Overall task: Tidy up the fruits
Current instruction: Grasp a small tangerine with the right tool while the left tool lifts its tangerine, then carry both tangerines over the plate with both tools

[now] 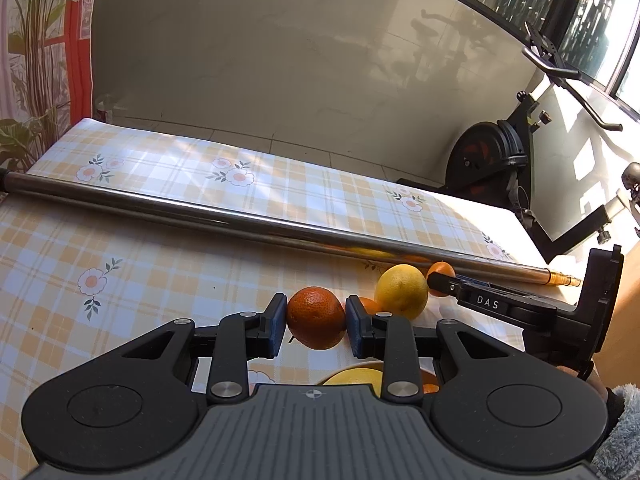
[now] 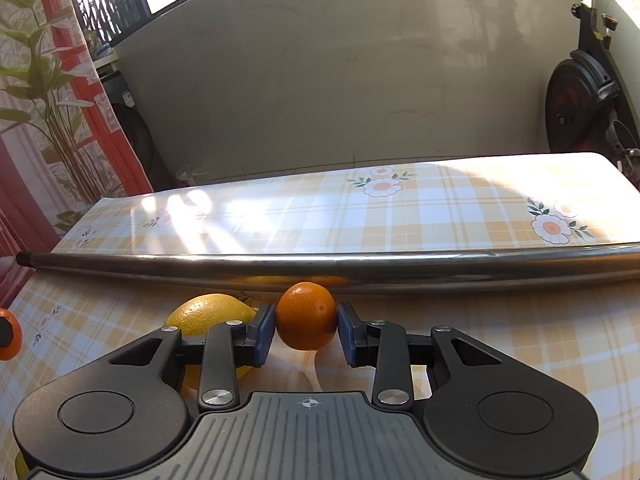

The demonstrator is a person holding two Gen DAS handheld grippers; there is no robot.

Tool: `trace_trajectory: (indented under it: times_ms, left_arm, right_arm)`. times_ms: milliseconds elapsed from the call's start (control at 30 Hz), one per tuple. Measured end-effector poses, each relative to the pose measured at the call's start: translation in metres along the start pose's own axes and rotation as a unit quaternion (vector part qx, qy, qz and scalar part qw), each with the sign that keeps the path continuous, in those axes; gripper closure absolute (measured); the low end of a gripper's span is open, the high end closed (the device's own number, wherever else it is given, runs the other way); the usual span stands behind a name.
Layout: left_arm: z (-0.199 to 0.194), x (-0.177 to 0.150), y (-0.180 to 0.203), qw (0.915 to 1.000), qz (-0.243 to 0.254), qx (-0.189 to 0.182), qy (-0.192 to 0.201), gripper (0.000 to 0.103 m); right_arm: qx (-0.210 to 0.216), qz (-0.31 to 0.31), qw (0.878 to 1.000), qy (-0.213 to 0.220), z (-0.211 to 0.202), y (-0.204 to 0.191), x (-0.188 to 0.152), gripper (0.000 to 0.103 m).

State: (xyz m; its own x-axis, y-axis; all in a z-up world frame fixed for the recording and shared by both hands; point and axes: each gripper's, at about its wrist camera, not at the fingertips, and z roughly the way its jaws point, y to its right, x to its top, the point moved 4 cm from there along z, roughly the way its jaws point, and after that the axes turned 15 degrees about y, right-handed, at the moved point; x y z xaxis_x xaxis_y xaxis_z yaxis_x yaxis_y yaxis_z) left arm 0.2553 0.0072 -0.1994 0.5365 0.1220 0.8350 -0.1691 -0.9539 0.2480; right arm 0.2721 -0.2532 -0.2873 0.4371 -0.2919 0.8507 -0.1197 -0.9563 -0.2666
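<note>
Here, left claw (image 1: 316, 320) angled down pinching dark orange (image 1: 316, 317), right claw (image 2: 306, 326) likewise pinching small orange (image 2: 306, 316).

Left claw (image 1: 316, 322) and right claw (image 2: 306, 328) both tilt downward, blue pads (image 1: 276, 322) clamped on something round.

One bit of lettering on show: "DAS", pale capitals on a small dark block on the right gripper (image 1: 434, 280), seen from the left wrist view at the right side, near the table's (image 1: 160, 248) right edge. The red strip (image 1: 82, 20) at top left carries small printed patches, too blurred to read. Nothing else legible in either view.
</note>
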Motion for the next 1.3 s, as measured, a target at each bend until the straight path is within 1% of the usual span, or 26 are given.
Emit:
trace_trajectory:
  times_ms: [333, 500, 733, 967, 1100, 1300]
  left_arm:
    - [-0.023, -0.011, 0.007, 0.9999, 0.005, -0.016, 0.000, 0.070]
    - [-0.038, -0.019, 0.010, 0.9997, 0.008, -0.023, 0.000, 0.070]
    - [-0.054, -0.035, 0.010, 0.9994, 0.012, -0.032, -0.007, 0.070]
    - [-0.071, -0.055, 0.005, 0.9993, 0.008, -0.036, -0.012, 0.070]
    - [-0.077, -0.065, -0.001, 0.9993, 0.006, -0.032, -0.017, 0.070]
    - [-0.081, -0.070, -0.006, 0.9994, 0.002, -0.028, -0.019, 0.070]
  right_arm:
    - [0.014, 0.022, 0.999, 0.027, -0.060, -0.006, 0.011, 0.072]
    - [0.022, 0.041, 0.998, 0.036, -0.092, -0.012, 0.007, 0.072]
    - [0.032, 0.038, 0.998, 0.044, -0.132, -0.030, -0.005, 0.072]
    - [0.035, 0.052, 0.997, 0.039, -0.163, -0.044, -0.020, 0.072]
    - [0.043, 0.062, 0.997, 0.032, -0.179, -0.048, -0.033, 0.072]
    - [0.042, 0.063, 0.997, 0.022, -0.188, -0.053, -0.042, 0.072]
